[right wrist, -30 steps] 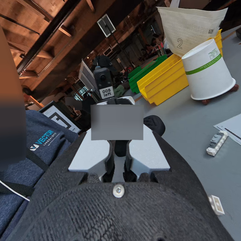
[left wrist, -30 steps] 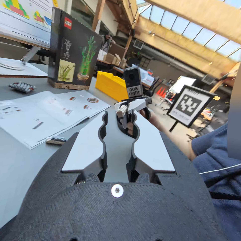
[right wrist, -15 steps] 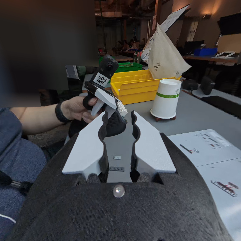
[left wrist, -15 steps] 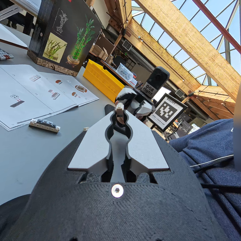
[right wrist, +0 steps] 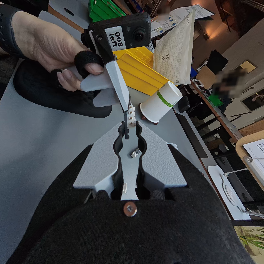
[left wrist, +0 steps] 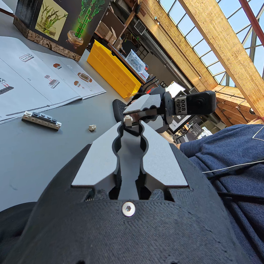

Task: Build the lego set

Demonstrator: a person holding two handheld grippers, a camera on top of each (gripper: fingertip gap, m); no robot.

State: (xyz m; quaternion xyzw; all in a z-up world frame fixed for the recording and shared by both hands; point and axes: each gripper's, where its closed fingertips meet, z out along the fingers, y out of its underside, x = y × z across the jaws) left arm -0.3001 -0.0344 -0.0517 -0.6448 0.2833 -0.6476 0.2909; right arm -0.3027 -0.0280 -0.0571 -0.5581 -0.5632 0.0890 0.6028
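White brick assembly [right wrist: 131, 114] hung clamped in the left gripper [right wrist: 127, 110], its lower end between the right gripper [right wrist: 129, 124] tips. Whether those narrow jaws pinched it could not be told. This looked like a mid-air handover, needing square alignment. A loose brick [right wrist: 135, 152] lay beneath, and a paper cup [right wrist: 160, 105] stood just beyond.

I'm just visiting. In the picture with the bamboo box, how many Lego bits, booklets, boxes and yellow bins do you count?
Lego pieces lying on the table: 2 (long strip, small white brick)
Lego piece held up in the air: 1
Instruction booklet: 1
Set box: 1
Yellow bin: 1
Total: 6
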